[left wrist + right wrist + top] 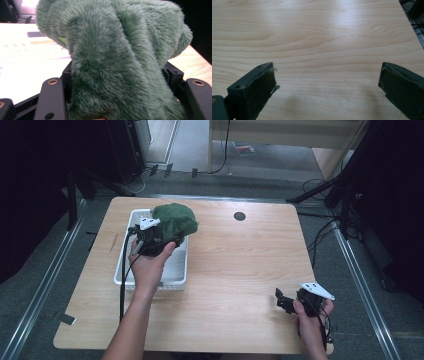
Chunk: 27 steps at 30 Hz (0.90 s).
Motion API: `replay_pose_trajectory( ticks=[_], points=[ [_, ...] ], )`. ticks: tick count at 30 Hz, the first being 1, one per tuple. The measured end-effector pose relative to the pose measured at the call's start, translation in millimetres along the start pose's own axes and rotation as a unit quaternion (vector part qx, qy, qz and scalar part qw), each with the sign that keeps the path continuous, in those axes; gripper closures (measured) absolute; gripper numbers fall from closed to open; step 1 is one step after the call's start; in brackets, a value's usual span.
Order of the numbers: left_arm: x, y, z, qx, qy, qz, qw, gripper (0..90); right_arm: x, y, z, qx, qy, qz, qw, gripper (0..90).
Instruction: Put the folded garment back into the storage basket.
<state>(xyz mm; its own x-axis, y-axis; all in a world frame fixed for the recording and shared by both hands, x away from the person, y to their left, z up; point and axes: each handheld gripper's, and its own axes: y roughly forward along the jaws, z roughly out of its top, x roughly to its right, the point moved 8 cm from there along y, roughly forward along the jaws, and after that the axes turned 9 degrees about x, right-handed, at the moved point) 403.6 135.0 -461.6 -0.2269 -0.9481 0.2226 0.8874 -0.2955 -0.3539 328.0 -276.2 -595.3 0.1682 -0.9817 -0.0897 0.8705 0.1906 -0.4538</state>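
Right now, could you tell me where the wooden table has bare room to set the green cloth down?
The widest bare patch of the light wooden table lies between the white plastic basket and the right tool, up to the small dark round disc. The left side is crowded: there the left tool holds the fuzzy green cloth over the basket.

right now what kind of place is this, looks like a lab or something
Probably a recording lab or studio: a wooden table ringed by dark stands, loose cables on grey carpet, and metal floor rails alongside.
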Motion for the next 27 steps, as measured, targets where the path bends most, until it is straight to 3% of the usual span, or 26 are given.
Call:
replay_pose_trajectory(
  ticks=[1, 6, 11, 17, 22, 23, 24, 25, 27],
  points=[
    [-8.7, 1.0, -1.7, 0.0, -0.006, 0.01, 0.9999, 36.0, 0.0, 0.0, 0.0, 0.0, 0.001, 0.0, 1.0, 1.3],
    [-27.2, 5.7, -10.1, -0.014, -0.012, 0.027, 0.9995, 35.9, 0.1, 0.1, 0.0, 0.0, 0.001, 0.0, 1.0, 1.3],
    [-38.8, 10.5, -15.9, -0.025, -0.015, 0.038, 0.9989, 36.0, 0.2, 0.1, 0.0, 0.0, 0.001, 0.0, 1.0, 1.3],
    [-62.2, 23.2, -34.2, -0.064, -0.019, 0.068, 0.9954, 35.8, 0.2, 0.2, 0.0, 0.0, 0.002, 0.001, 1.0, 1.3],
    [-69.6, 30.3, -44.2, -0.096, -0.02, 0.072, 0.9926, 35.4, 0.3, 0.2, 0.0, 0.0, 0.002, 0.001, 1.0, 1.3],
    [-72.0, 33.7, -48.5, -0.115, -0.023, 0.078, 0.99, 35.3, 0.3, 0.3, -0.1, -0.001, 0.003, 0.001, 1.0, 1.3],
    [-72.0, 33.7, -48.5, -0.115, -0.023, 0.078, 0.99, 35.1, 0.3, 0.3, -0.1, -0.001, 0.003, 0.001, 1.0, 1.3],
    [-75.2, 37.3, -53.4, -0.142, -0.033, 0.084, 0.9858, 34.7, 0.3, 0.3, -0.1, -0.001, 0.003, 0.001, 1.0, 1.3],
    [-77.4, 39.0, -56.6, -0.159, -0.042, 0.087, 0.9825, 33.1, 0.4, 0.3, -0.1, -0.001, 0.003, 0.0, 1.0, 1.3]
  ],
)
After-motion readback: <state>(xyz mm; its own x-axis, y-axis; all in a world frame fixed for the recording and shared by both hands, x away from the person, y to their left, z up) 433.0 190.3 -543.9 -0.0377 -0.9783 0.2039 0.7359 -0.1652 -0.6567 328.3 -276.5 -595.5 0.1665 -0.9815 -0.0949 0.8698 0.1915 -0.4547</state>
